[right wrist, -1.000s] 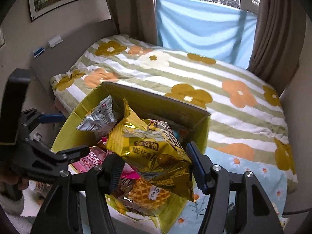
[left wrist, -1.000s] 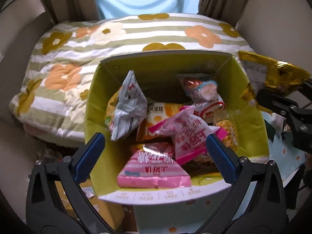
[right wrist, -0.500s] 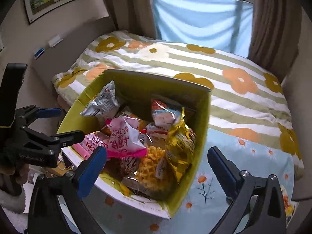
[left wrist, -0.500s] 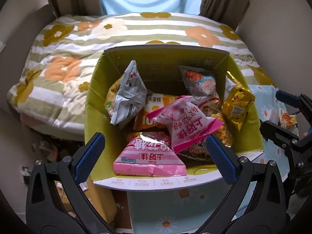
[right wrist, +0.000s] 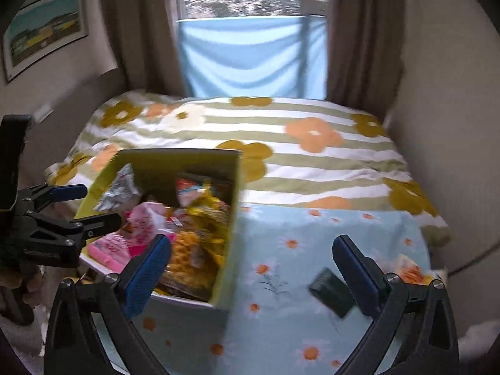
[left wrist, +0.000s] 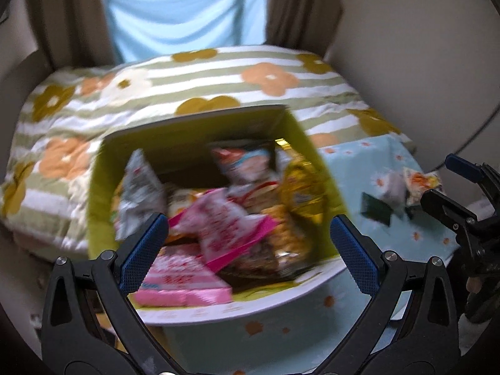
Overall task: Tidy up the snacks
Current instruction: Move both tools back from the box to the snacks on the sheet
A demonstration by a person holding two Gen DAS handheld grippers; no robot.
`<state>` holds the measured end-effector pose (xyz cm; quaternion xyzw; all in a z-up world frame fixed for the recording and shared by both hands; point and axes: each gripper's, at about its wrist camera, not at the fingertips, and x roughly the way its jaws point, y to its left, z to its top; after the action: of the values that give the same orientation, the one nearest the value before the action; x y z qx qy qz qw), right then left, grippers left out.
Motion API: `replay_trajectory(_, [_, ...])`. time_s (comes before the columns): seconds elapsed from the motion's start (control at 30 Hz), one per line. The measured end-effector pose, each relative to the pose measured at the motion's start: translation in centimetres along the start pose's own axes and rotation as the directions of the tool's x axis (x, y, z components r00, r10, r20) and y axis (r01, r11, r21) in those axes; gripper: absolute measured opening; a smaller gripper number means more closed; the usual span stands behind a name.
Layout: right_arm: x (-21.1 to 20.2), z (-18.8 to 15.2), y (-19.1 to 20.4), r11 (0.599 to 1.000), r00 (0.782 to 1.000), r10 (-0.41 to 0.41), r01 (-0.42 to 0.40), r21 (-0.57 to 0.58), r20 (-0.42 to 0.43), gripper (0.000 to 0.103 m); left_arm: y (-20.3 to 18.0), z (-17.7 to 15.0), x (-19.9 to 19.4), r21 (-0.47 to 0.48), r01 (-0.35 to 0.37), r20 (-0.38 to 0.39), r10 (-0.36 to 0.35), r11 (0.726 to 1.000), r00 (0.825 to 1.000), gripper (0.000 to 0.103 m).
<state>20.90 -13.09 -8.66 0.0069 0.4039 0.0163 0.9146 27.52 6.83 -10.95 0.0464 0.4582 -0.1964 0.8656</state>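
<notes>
Left wrist view first: the yellow-green box (left wrist: pixel 103 200) sits open on the counter (left wrist: pixel 353 168) with its light blue daisy cloth, and it is crammed with snack packets. A pink packet (left wrist: pixel 184 281) lies flat at the near edge, a second pink packet (left wrist: pixel 225 228) leans over it, a silver packet (left wrist: pixel 140 193) stands against the box's left wall, and a gold packet (left wrist: pixel 300 193) stands against its right wall (the whole view is blurred, so no print can be read). My left gripper (left wrist: pixel 247 243) hangs over the near end of the box with its blue pads wide apart and nothing held.

From the right wrist view, my right gripper (right wrist: pixel 250 268) is spread as wide as it goes and holds nothing; it sits over the counter just to the right of the box (right wrist: pixel 234 218). On the cloth near its right pad lie a dark packet (right wrist: pixel 331 290) and, further right, an orange and white packet (right wrist: pixel 409 272).

Beyond the counter is the bed (right wrist: pixel 281 131) with a striped, flowered quilt, then brown curtains (right wrist: pixel 362 37) around a window covered low down with blue fabric (right wrist: pixel 250 53).
</notes>
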Motion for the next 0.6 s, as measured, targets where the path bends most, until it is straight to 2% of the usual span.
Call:
replay_trajectory(0.27, [-2.3,-2.5,-8.1,0.988,0.994,-0.106,0.107,0.112,-0.009,0.103,-8.4,0.9,1.6,0.115,0.079,-0.022,-0.077,0.99,0.997,0.103])
replay_trajectory(0.47, [-2.6,-5.0,-15.1,0.972,0.99,-0.126,0.136,0.193,-0.065,0.103,-16.3,1.5,4.6,0.166,0.148,-0.081,-0.136,0.975,0.987,0.103])
replay_trajectory(0.6, [-2.4,-6.8,-19.8,0.959,0.986,-0.135,0.156,0.238,-0.099,0.103,-21.5,1.2,7.3,0.215,0.155,-0.135,-0.128,0.964,0.983,0.103])
